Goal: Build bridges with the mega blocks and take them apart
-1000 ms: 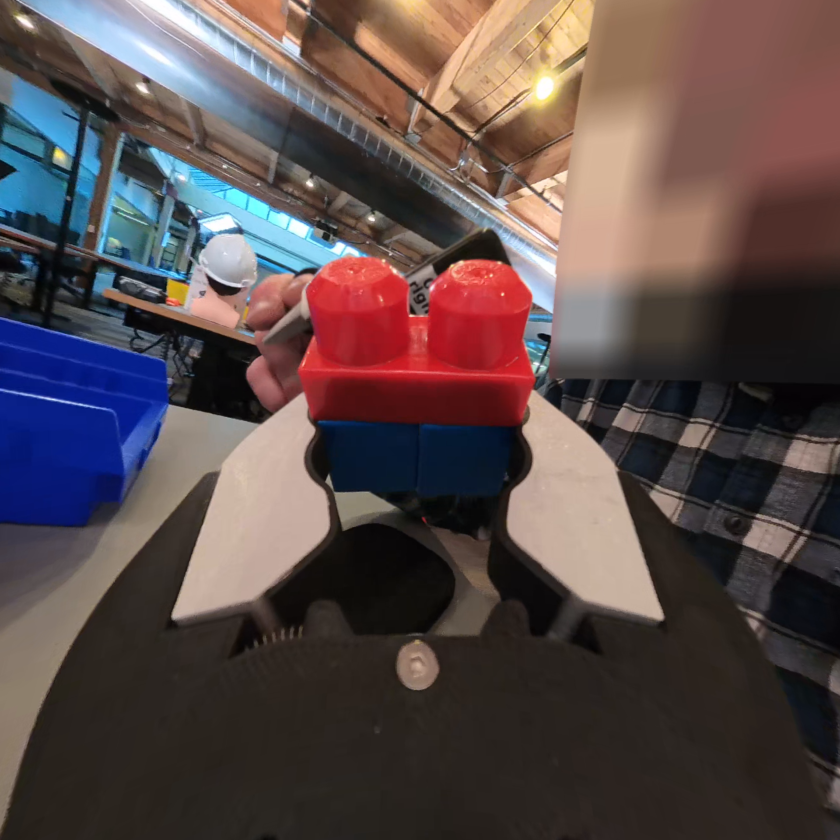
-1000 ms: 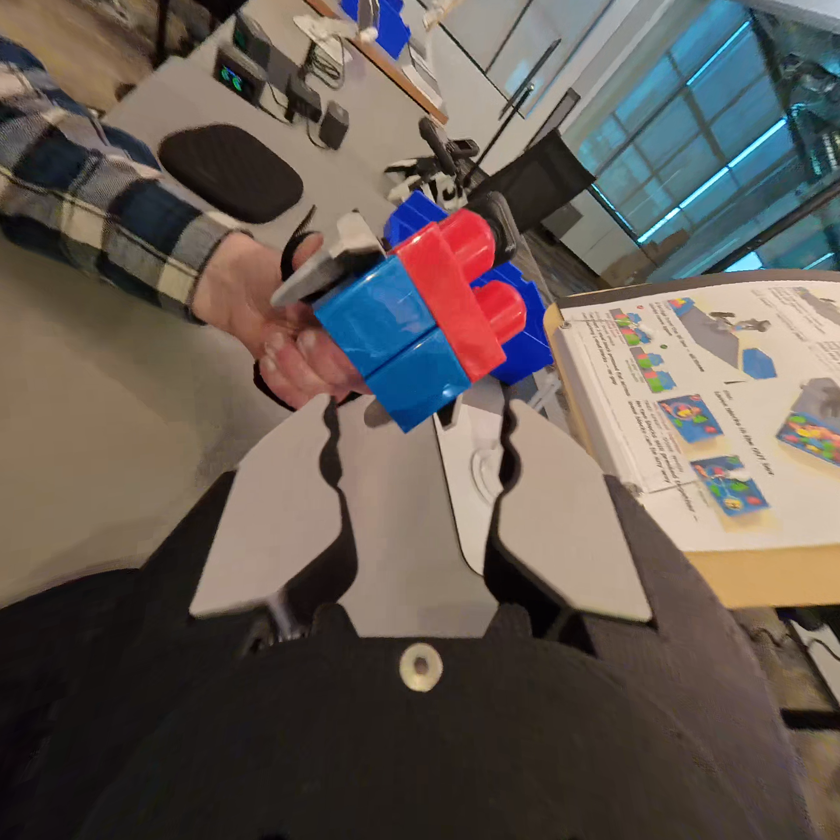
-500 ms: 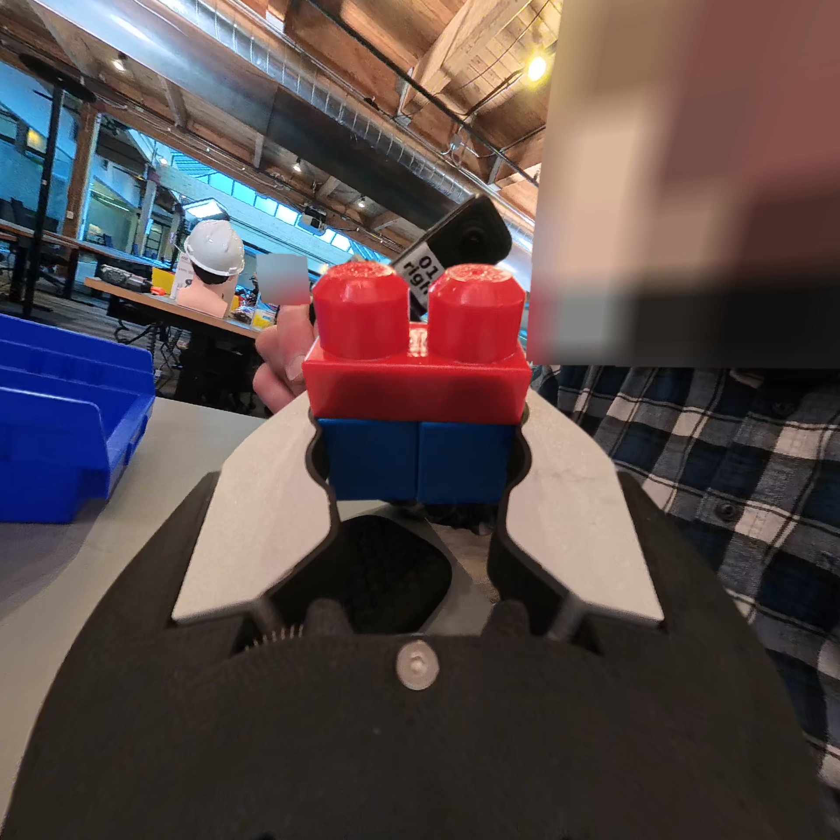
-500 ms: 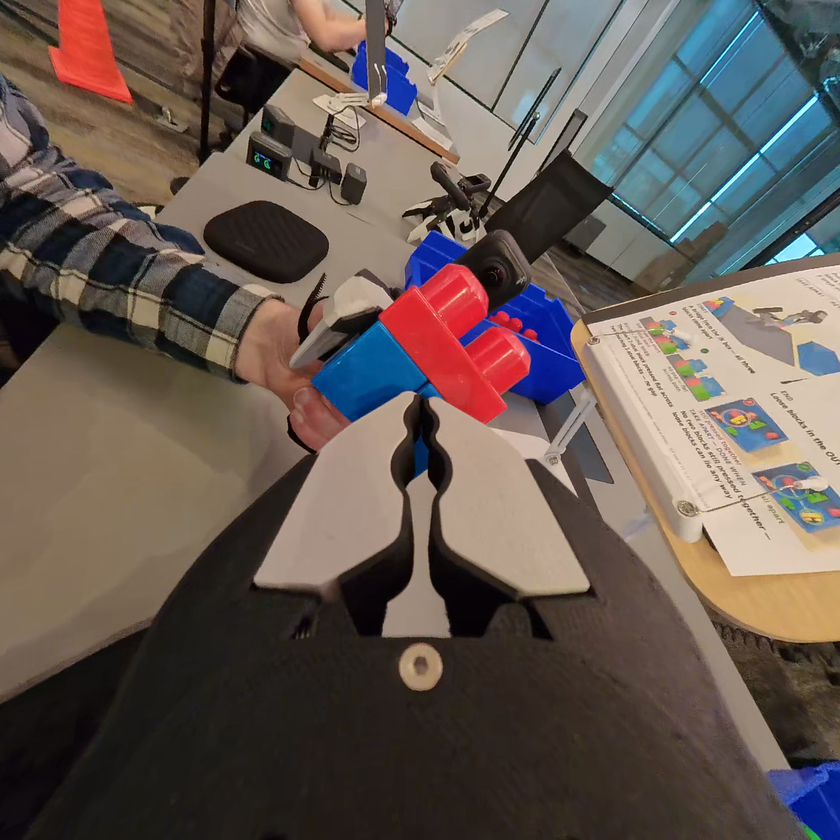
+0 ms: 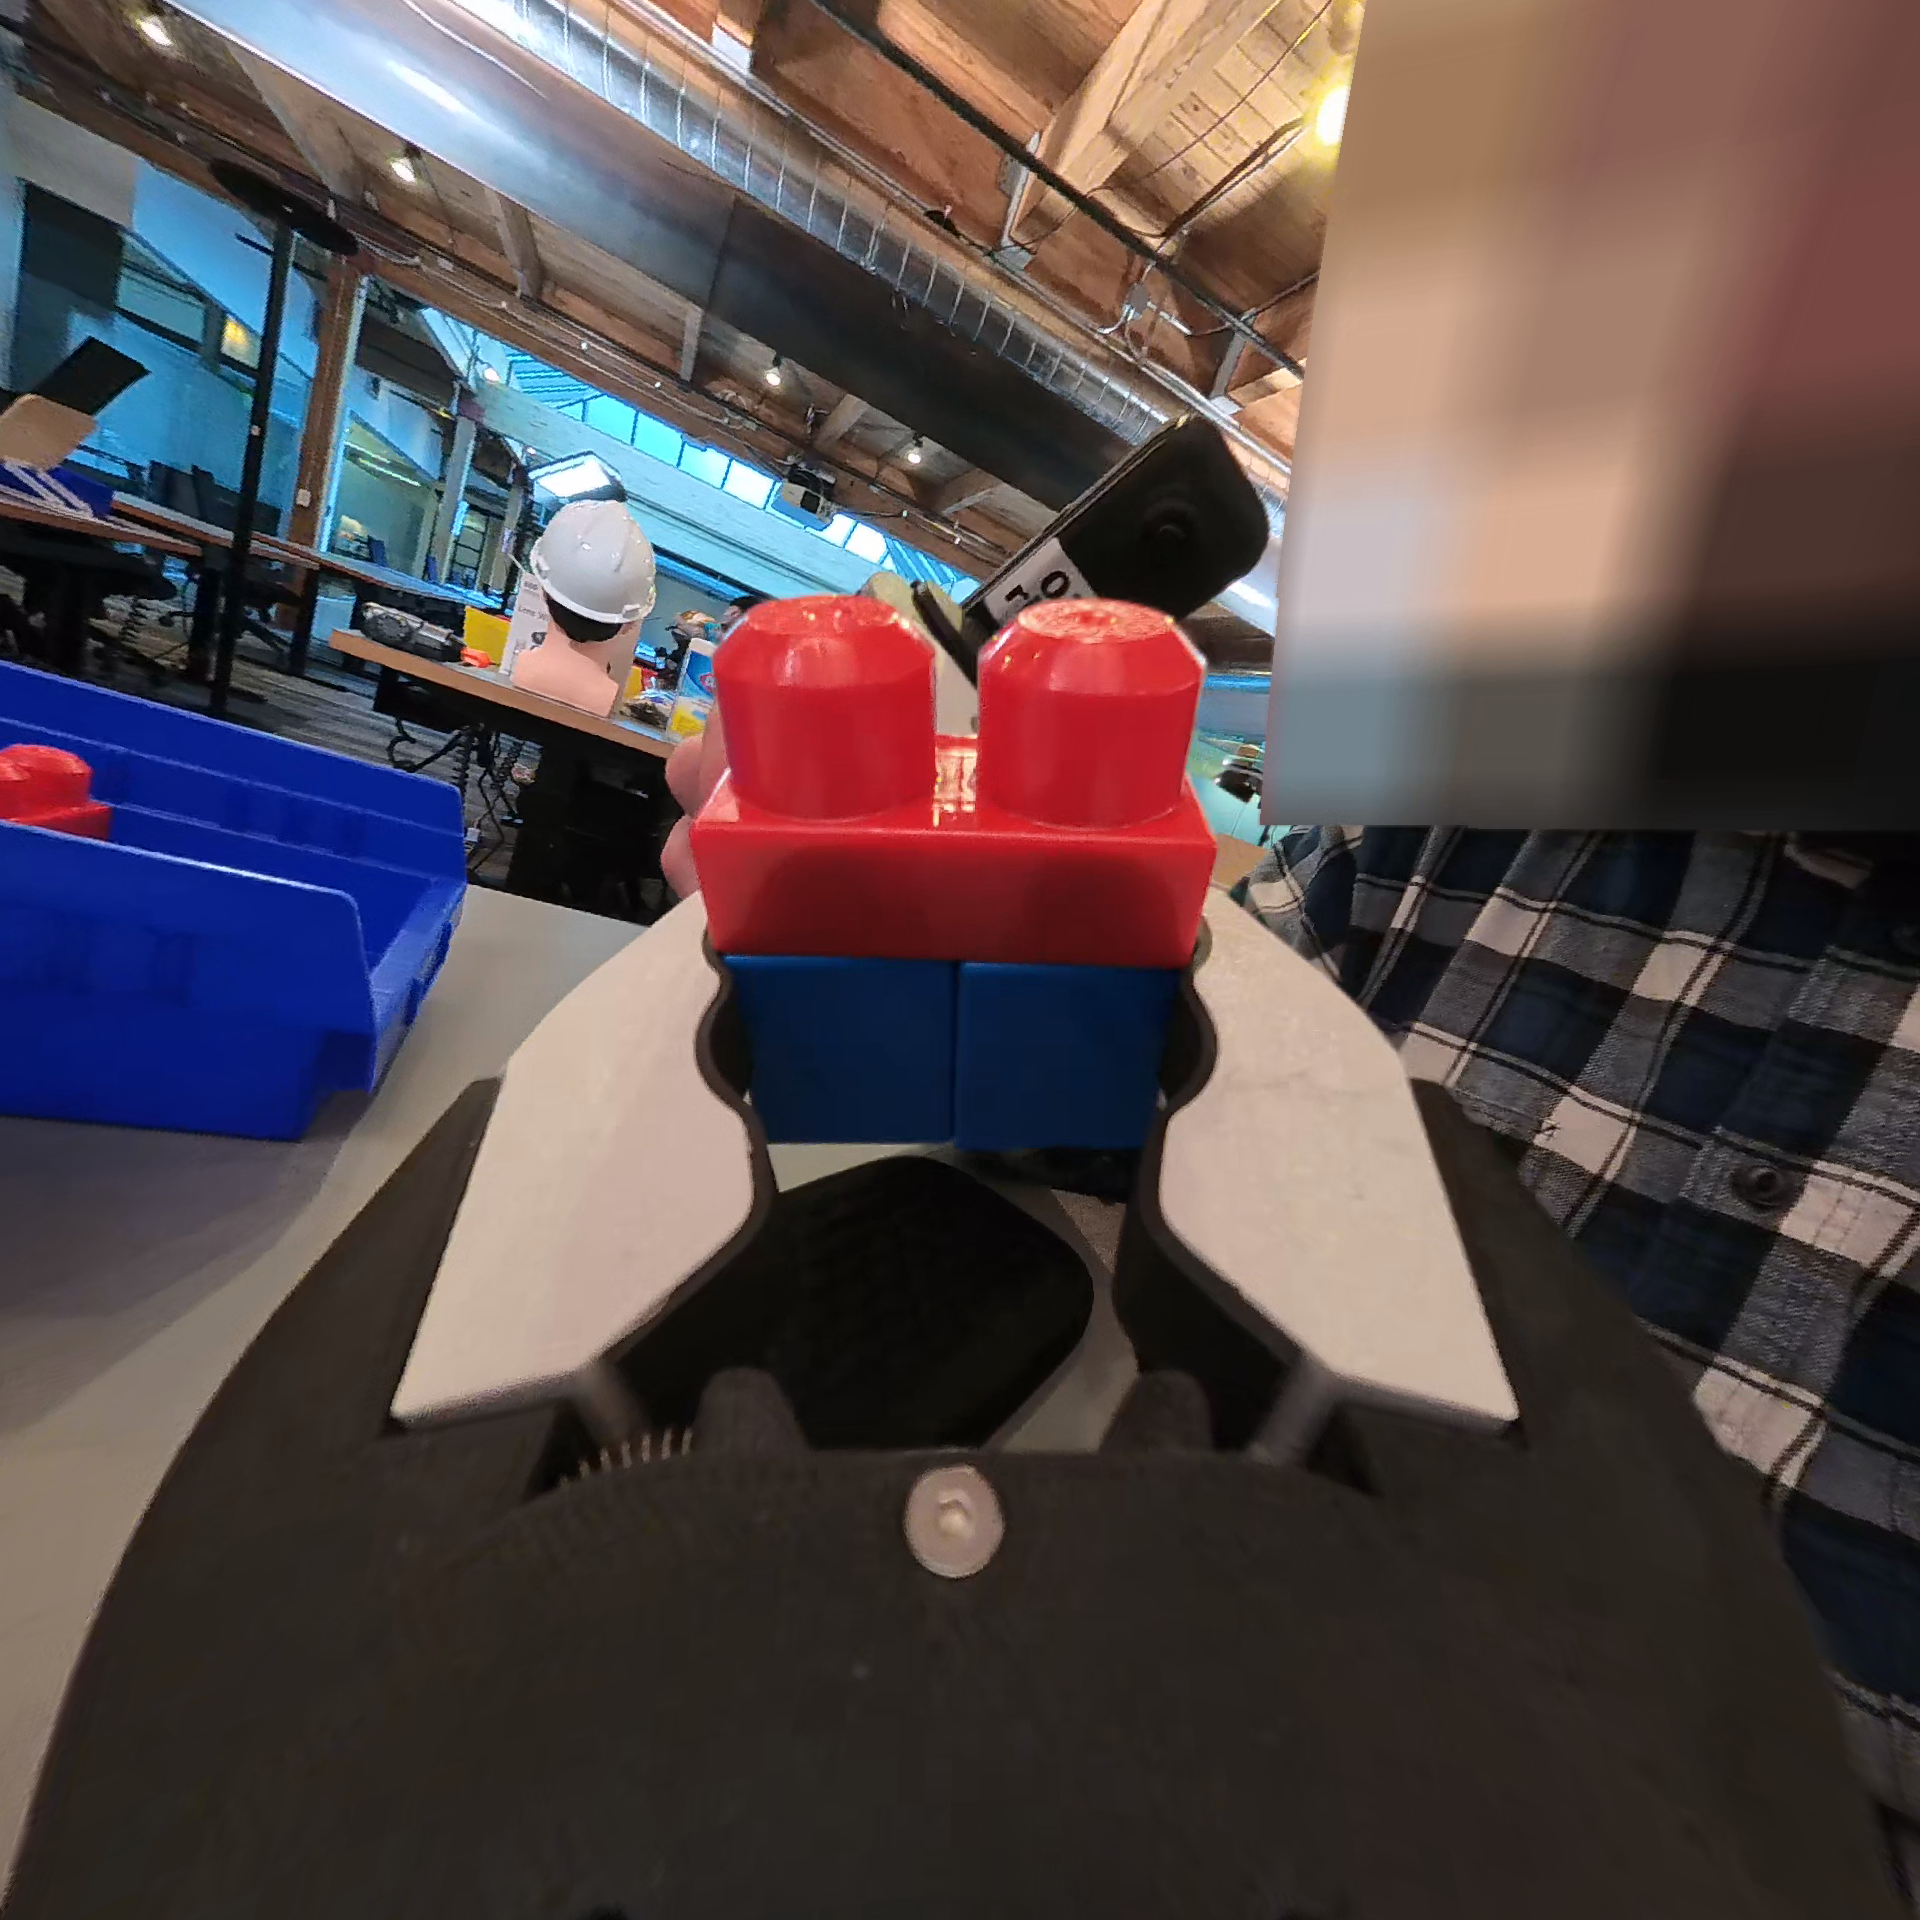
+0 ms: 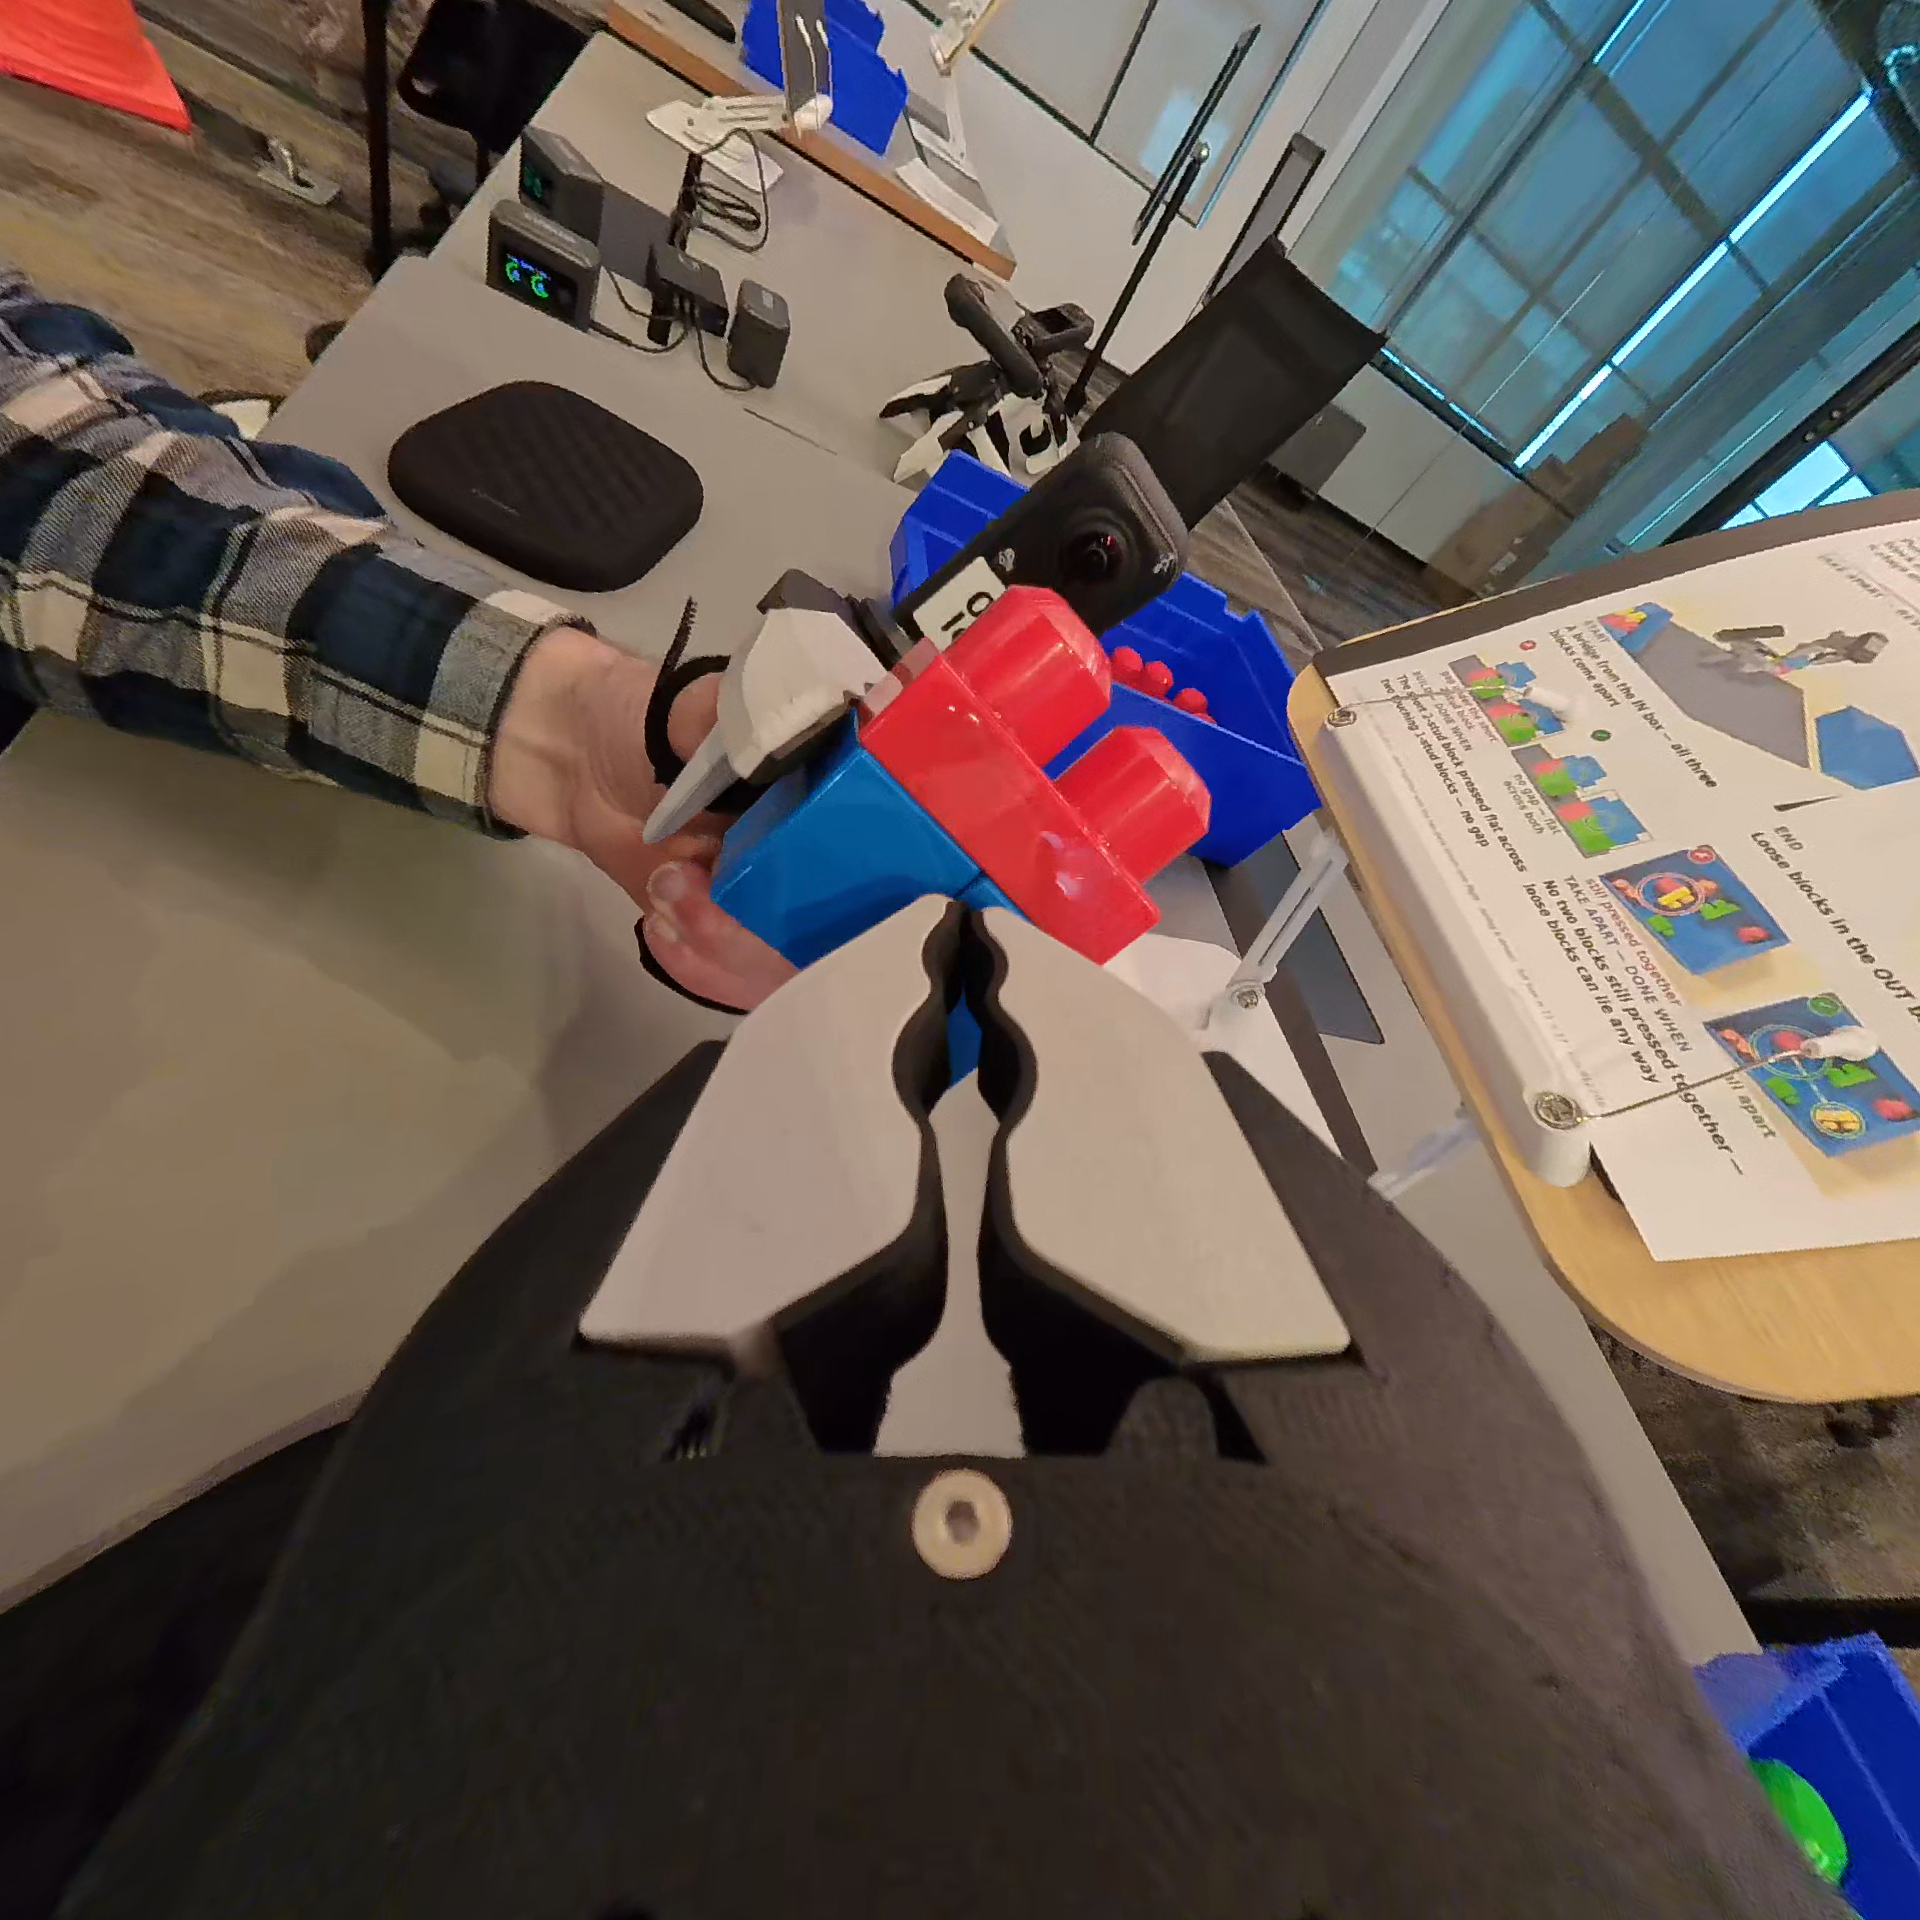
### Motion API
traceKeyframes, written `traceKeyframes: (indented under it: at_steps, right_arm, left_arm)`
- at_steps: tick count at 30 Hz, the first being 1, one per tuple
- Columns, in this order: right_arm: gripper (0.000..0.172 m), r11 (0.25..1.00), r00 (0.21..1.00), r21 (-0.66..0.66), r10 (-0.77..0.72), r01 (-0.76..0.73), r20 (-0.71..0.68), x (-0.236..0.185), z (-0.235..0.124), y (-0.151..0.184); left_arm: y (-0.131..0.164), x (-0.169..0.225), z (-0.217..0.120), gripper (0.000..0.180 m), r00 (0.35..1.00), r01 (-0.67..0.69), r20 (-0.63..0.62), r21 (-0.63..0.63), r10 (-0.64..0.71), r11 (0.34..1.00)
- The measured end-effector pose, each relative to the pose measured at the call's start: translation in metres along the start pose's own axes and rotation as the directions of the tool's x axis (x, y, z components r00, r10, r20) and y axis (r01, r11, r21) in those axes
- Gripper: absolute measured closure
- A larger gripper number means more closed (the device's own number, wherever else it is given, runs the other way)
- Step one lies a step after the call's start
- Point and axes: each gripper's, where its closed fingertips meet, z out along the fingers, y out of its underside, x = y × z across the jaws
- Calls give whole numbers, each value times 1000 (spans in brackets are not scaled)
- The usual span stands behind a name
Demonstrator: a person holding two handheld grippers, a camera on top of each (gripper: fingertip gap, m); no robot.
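Since a second ago the right gripper [image 6: 961, 940] has been closed, its fingers [image 6: 1101, 1143] now brought together on nothing, and has been carried up until its tips sit just under the block bridge [image 6: 935, 821]; the left gripper [image 5: 951, 1029] has stayed clamped on the bridge throughout.

The grey table [image 6: 260, 1039] is seen as the largest surface; broad bare room is left on its near side, while the far edge is crowded by a black pad [image 6: 545, 483] and small devices; a wooden board [image 6: 1714, 1330] carrying an instruction sheet [image 6: 1662, 883] overhangs on the right, close beside the bridge.

A blue bin [image 5: 208, 935] is set at the left of the left wrist view, apart from the gripper; a red block [image 5: 47, 790] is seen inside it; in the right wrist view red studs show inside the same bin [image 6: 1195, 665] behind the bridge.

The bridge is held above the table; its long axis is laid across the left jaws; the red two-stud block [image 5: 951, 883] spans two blue blocks [image 5: 951, 1049] set side by side without a gap; the studs are pointed away from the left gripper's base; the left pads are pressed on the outer faces of the blue blocks; in the right wrist view the studs are aimed to the right, toward the board.
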Motion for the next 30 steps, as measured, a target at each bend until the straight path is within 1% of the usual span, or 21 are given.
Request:
traceKeyframes:
  at_steps: [2,4,5,6,7,8,9,10,11,13,14,16,17,19,22,24,30]
  right_arm:
    - [172,1000,1000,8,8,-8,3,0,2,0]
    - [172,999,999,-24,-38,37,-13,3,3,5]
    - [172,999,999,-8,-48,48,-19,3,2,2]
    - [150,999,999,3,-49,49,-22,4,2,-1]
    - [123,998,997,-17,-65,64,-31,7,1,-1]
    - [109,994,994,-49,-104,102,-38,10,1,1]
    - [90,986,988,-81,-150,148,-27,9,2,3]
    - [77,975,982,-120,-189,188,0,7,6,7]
    - [69,963,975,-150,-220,223,38,3,11,9]
    - [61,944,958,-177,-263,280,114,-6,21,12]
    - [61,933,949,-194,-278,303,148,-10,27,14]
    - [68,924,935,-202,-280,323,216,-17,35,19]
    - [68,929,934,-187,-273,318,230,-19,37,18]
    - [70,926,936,-216,-259,311,240,-17,40,24]
    - [72,911,948,-284,-248,298,200,-10,47,33]
    - [74,899,954,-330,-243,289,175,-4,51,42]
    - [74,882,962,-388,-219,266,161,1,58,53]
  left_arm:
    - [-1,1,-2,103,1000,5,-11,10,-5,1000]
    - [2,-6,-3,103,999,-15,40,-20,15,1000]
    - [3,-6,-3,104,1000,5,24,-18,-5,1000]
    - [3,-5,-3,104,999,38,-3,-15,-38,999]
    - [3,-4,-4,104,997,73,-38,6,-72,997]
    - [2,-2,-6,104,989,125,-83,24,-122,992]
    - [0,-3,-8,104,981,164,-112,49,-158,985]
    - [-1,-3,-10,104,974,192,-137,65,-182,979]
    - [-1,-1,-11,104,964,218,-168,62,-205,974]
    - [6,2,-6,104,959,226,-183,24,-218,974]
    - [11,5,-3,104,951,235,-203,-6,-232,972]
    - [20,10,4,104,939,252,-228,-58,-258,966]
    - [21,11,4,104,930,264,-248,-54,-270,963]
    - [21,7,0,104,923,289,-251,-42,-290,956]
    - [17,-3,-8,105,904,348,-267,5,-334,938]
    - [16,-12,-13,104,902,373,-245,26,-355,928]
    - [15,-24,-22,105,893,405,-237,52,-383,913]
